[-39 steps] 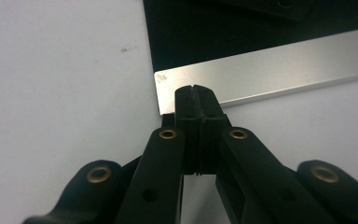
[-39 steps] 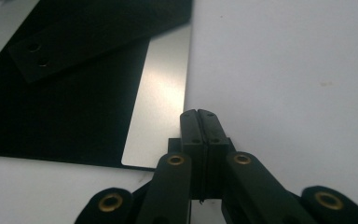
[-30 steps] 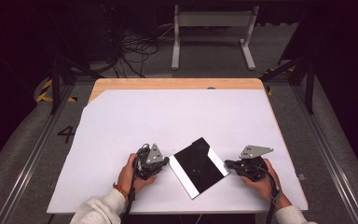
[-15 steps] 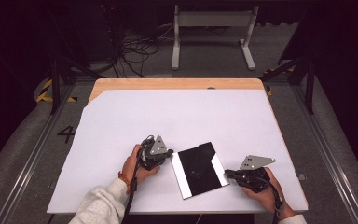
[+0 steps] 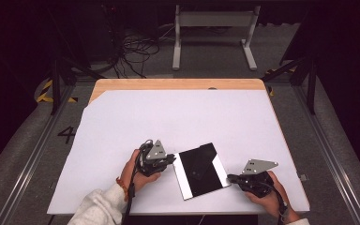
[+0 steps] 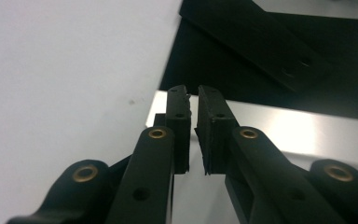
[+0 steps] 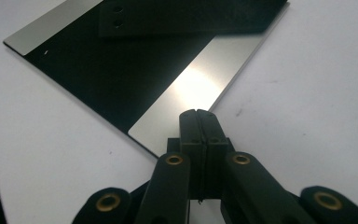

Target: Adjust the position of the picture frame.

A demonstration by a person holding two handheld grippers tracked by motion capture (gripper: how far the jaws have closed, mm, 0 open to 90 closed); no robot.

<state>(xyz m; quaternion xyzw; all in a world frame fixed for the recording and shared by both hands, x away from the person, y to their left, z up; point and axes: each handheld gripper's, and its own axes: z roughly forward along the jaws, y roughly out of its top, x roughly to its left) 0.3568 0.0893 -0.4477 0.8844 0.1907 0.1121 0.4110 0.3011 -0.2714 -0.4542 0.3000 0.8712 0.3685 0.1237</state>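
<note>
A flat black square plate (image 5: 200,169) with bright silver strips along two edges lies on the white tabletop near the front. My left gripper (image 5: 172,159) is at its left edge. In the left gripper view the jaws (image 6: 193,95) are shut to a thin slit with nothing between them, tips over the silver strip (image 6: 307,135). My right gripper (image 5: 229,178) sits at the plate's right front corner. In the right gripper view it (image 7: 197,114) is shut and empty, tips at the edge of the plate (image 7: 121,70). The glossy black surface mirrors dark jaw shapes.
A white sheet (image 5: 178,117) covers the table, with a wooden strip (image 5: 178,84) bare along the far edge. Behind the table are floor cables (image 5: 136,51) and a grey metal stand (image 5: 213,28). Dark rails run along both sides.
The plate has turned a little clockwise and now lies squarer to the table. My left gripper moved slightly forward and right; my right gripper dropped back toward the front edge.
</note>
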